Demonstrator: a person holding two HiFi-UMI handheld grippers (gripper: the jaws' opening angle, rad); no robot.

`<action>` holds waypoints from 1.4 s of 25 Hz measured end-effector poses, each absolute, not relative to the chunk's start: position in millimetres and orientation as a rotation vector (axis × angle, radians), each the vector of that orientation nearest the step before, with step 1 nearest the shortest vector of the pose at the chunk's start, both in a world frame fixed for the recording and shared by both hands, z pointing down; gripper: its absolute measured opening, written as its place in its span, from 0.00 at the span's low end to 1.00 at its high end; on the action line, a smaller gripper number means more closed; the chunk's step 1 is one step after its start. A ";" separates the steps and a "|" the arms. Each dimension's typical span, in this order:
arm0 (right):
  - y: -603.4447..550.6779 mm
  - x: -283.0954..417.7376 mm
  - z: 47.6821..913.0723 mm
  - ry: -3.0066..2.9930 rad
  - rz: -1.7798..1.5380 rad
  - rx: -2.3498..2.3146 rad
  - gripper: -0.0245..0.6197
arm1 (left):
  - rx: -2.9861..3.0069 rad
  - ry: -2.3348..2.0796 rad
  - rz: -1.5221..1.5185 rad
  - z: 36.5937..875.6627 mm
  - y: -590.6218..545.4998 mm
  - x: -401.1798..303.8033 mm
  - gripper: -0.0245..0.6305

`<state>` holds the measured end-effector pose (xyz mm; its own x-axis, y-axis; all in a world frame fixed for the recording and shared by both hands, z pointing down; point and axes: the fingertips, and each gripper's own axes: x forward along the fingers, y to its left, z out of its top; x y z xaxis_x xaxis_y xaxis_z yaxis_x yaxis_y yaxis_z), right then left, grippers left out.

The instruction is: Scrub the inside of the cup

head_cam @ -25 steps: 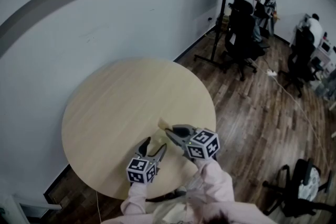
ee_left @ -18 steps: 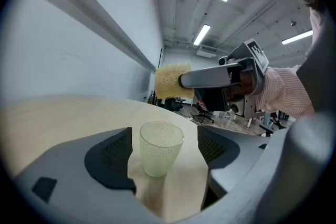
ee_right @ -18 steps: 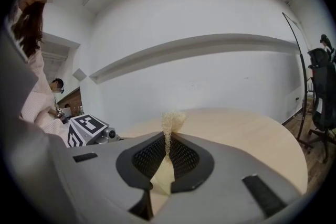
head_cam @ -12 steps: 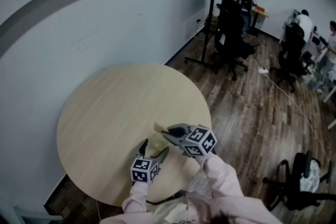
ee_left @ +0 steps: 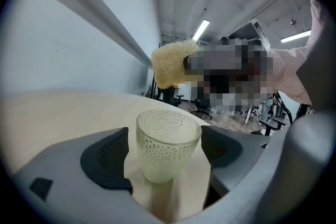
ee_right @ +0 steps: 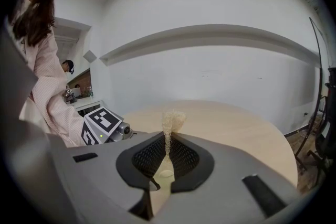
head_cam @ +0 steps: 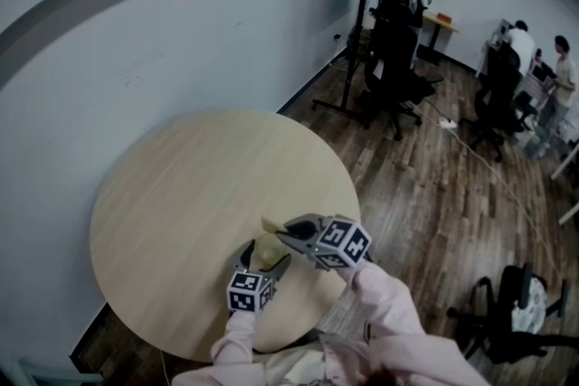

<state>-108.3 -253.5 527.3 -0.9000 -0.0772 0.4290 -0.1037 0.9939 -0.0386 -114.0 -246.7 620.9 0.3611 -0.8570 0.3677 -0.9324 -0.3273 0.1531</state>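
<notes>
Pale and dotted, the cup [ee_left: 168, 141] is stood upright on the wooden table [head_cam: 181, 194], between the left gripper's [ee_left: 164, 152] jaws. These have just been opened wide, and the cup is not touched. A yellow sponge [ee_right: 172, 120] is pinched tight in the right gripper [ee_right: 167, 150].

A round, pale wood-grain tabletop [head_cam: 181, 194] stands on a dark plank floor [head_cam: 434, 194] beside a white wall [head_cam: 136, 41]. Only a translucent, dimpled cup [ee_left: 167, 144] rests on it, upright, near the person's edge.
</notes>
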 end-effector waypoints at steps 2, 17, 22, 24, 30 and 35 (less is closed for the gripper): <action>-255.8 -107.1 528.2 -2.689 0.085 0.132 0.08 | 2.305 -1.574 0.315 620.9 -250.6 -112.9 0.69; -257.9 -111.6 548.6 -2.576 -0.045 0.055 0.08 | 2.351 -1.564 0.330 621.1 -255.6 -107.3 0.61; -251.7 -116.0 552.6 -2.496 -0.161 -0.017 0.08 | 2.355 -1.566 0.329 621.5 -256.4 -107.3 0.61; -249.5 -115.7 559.1 -2.450 -0.229 -0.061 0.08 | 2.359 -1.566 0.321 621.1 -257.0 -105.9 0.61; -240.8 -115.2 574.3 -2.282 -0.436 -0.217 0.08 | 2.354 -1.559 0.327 622.7 -255.1 -106.8 0.61; -238.3 -111.5 586.9 -2.156 -0.531 -0.305 0.08 | 2.362 -1.556 0.330 621.8 -255.4 -106.5 0.61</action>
<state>-111.5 -238.3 586.9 -0.5916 0.0265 0.8058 0.3976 0.8791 0.2630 -106.5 -255.4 621.8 0.3896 -0.8534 0.3463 -0.9205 -0.3729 0.1166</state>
